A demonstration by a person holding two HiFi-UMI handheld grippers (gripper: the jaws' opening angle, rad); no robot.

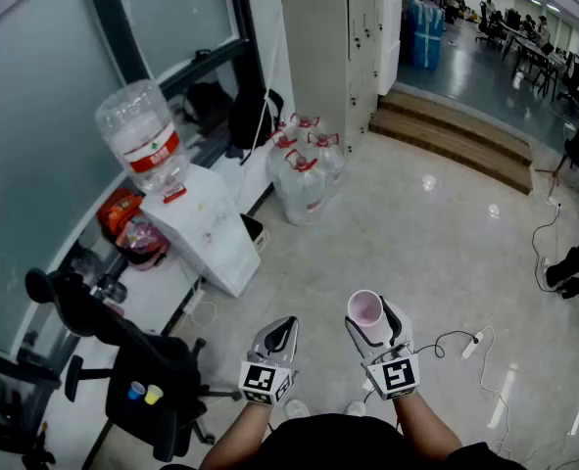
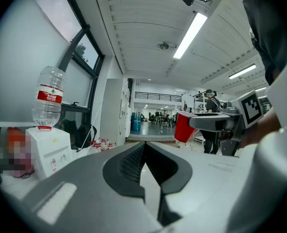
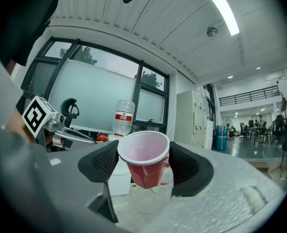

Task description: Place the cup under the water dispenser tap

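A red cup [image 1: 364, 309] with a pale inside stands upright between the jaws of my right gripper [image 1: 374, 321], which is shut on its sides. In the right gripper view the cup [image 3: 144, 165] fills the middle, with the white water dispenser [image 3: 115, 181] partly hidden behind it. The dispenser [image 1: 209, 231] stands by the window wall, far ahead and to the left, with an upturned bottle [image 1: 144, 141] on top. My left gripper [image 1: 286, 325] hangs beside the right one, shut and empty. From the left gripper view the dispenser [image 2: 49, 150] is at left and the cup [image 2: 183, 128] at right.
Several empty water bottles [image 1: 305, 170] stand on the floor past the dispenser. A black office chair [image 1: 140, 384] is at lower left. A power strip with its cable [image 1: 473, 343] lies on the floor at right. Wooden steps [image 1: 458, 131] rise at the back.
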